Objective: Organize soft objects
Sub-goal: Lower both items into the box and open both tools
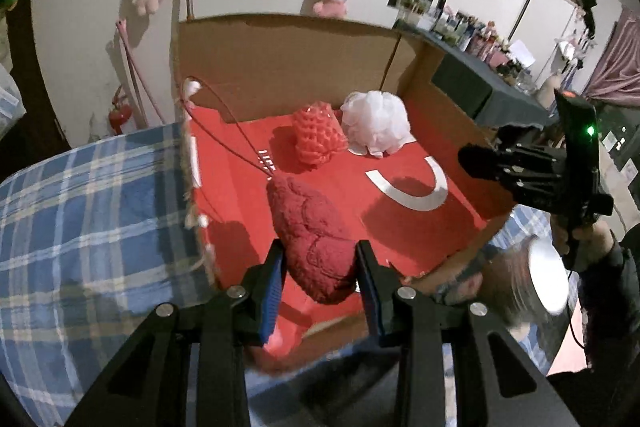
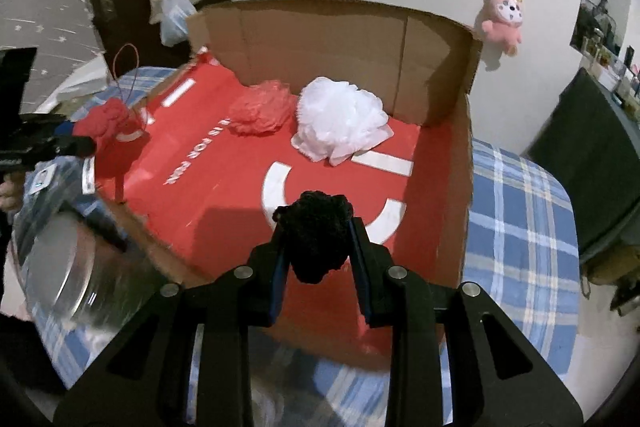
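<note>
Tongs grip fluffy things: left tongs (image 1: 318, 265) a red pouf (image 1: 312, 239), right tongs (image 2: 318, 245) a black pouf (image 2: 316, 235).

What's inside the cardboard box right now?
On the cardboard box's red floor lie a white mesh puff and a red mesh puff. The floor beneath them is covered.

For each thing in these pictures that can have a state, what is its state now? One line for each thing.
Left gripper: shut on the red fuzzy toy, held above the box.
Right gripper: shut on the black fuzzy toy, held above the box.
Cardboard box: open at the top.
Red mesh pouf: resting in the box.
White mesh pouf: resting in the box, beside the red one.
</note>
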Tool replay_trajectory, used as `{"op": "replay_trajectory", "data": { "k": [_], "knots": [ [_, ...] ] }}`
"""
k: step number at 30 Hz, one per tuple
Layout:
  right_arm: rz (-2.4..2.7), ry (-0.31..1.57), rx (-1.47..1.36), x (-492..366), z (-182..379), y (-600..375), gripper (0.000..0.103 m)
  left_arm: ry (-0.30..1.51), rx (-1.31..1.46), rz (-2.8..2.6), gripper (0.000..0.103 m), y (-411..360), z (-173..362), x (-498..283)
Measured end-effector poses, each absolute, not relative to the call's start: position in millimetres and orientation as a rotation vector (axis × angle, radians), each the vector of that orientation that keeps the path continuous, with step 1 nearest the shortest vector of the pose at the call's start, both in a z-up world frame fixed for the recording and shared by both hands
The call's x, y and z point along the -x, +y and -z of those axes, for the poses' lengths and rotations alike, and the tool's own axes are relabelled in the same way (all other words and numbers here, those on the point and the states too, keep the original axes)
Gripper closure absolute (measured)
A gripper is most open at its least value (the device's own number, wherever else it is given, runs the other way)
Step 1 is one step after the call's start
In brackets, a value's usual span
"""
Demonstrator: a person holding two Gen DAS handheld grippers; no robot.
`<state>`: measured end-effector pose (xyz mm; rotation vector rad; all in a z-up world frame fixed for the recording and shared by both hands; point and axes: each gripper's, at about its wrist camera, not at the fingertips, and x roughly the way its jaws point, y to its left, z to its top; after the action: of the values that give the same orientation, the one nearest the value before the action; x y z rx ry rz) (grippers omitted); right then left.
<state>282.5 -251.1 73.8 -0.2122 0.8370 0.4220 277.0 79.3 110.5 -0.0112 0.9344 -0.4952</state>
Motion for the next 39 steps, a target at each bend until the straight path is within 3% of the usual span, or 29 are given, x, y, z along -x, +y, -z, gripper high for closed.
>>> {"op": "replay_trajectory", "data": {
  "k": [15, 33, 35, 36, 39],
  "knots": [
    [-0.219, 1.076, 0.311, -373, -27, -224, 0.076, 1.070, -0.147, 0.381, 0.066, 30, -78, -347],
    [-0.200, 1.081, 0.312, -379, -18, -224, 0.073, 1.114, -0.166, 0.326, 0.062, 23, -55, -360],
    [-0.198, 1.082, 0.309, -379, -18, -223, 0.067, 1.113, -0.156, 0.325, 0.060, 21, -54, -362],
    [-0.199, 1.083, 0.306, -379, -18, -223, 0.051, 1.111, -0.150, 0.326, 0.057, 22, -54, -362],
    [-0.237, 1.084, 0.301, -376, -17, -220, 0.044, 1.101, -0.143, 0.336, 0.050, 25, -57, -361]
  ]
}}
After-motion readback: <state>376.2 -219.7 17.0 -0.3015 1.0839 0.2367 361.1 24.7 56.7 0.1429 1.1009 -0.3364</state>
